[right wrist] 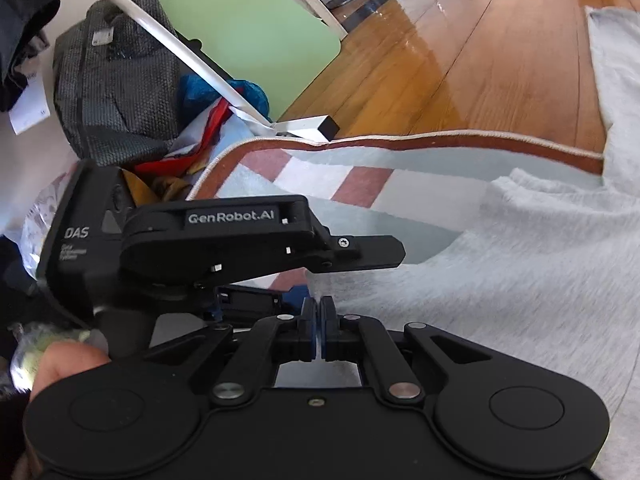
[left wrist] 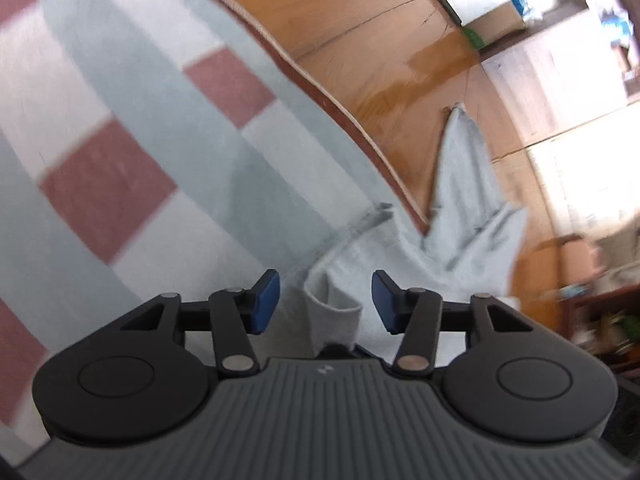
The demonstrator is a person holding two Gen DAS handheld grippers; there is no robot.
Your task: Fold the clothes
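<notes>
Two grippers over grey garment on checked rug: left gripper parted around fold, untouching; right gripper pinched shut at hem. Advisable: level lift, even tension.

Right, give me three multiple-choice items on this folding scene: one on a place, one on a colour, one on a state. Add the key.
1. The grey garment lies: A. on a chair; B. across the rug and onto the wooden floor; C. in a basket.
2. The rug's border is: A. green; B. reddish brown; C. black.
3. The left gripper has its fingers: A. pressed together; B. out of view; C. apart, a grey fold between them.
Key: 1 B, it crosses the border onto the boards; 2 B, the edge strip shows it; 3 C, both stand clear of the fold.
</notes>
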